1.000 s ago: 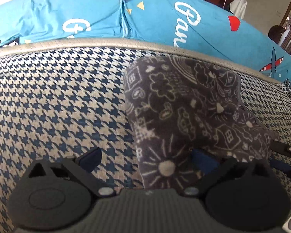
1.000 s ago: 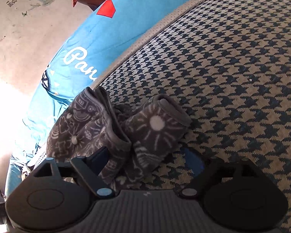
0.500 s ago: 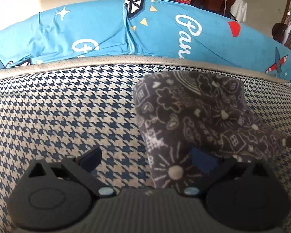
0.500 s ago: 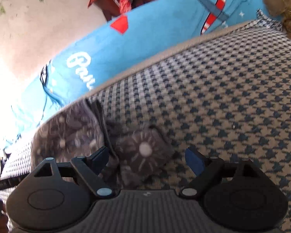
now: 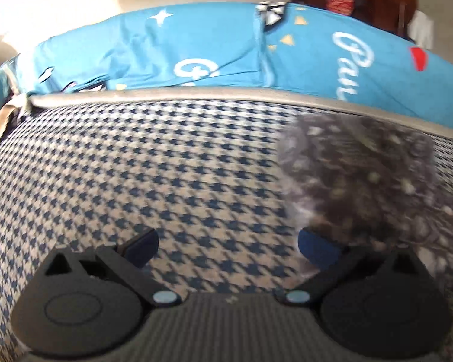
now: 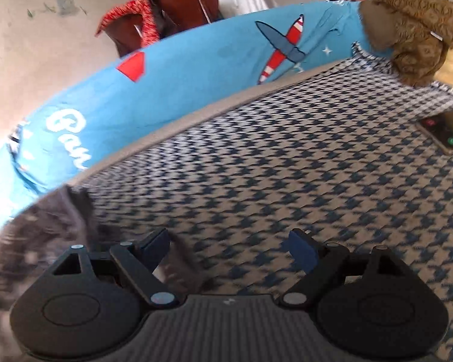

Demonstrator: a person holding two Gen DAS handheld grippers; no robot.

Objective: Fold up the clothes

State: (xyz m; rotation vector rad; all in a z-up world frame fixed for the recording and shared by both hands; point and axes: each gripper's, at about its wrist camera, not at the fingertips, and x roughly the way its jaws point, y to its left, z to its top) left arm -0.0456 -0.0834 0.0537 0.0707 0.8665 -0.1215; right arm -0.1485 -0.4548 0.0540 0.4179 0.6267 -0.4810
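Note:
A folded grey garment with white doodle print lies on the houndstooth mat, blurred, at the right of the left wrist view. My left gripper stands open over bare mat, its right finger beside the garment's near edge. In the right wrist view the same garment sits at the lower left, partly behind the left finger. My right gripper is open with only mat between its fingers.
A blue printed sheet runs along the mat's far edge. A brown knitted item and a phone lie at the right of the right wrist view. A chair with red cloth stands behind.
Both grippers have tilted up and swung away from the garment: it slid right in the left wrist view and left in the right wrist view. Jaws stayed open.

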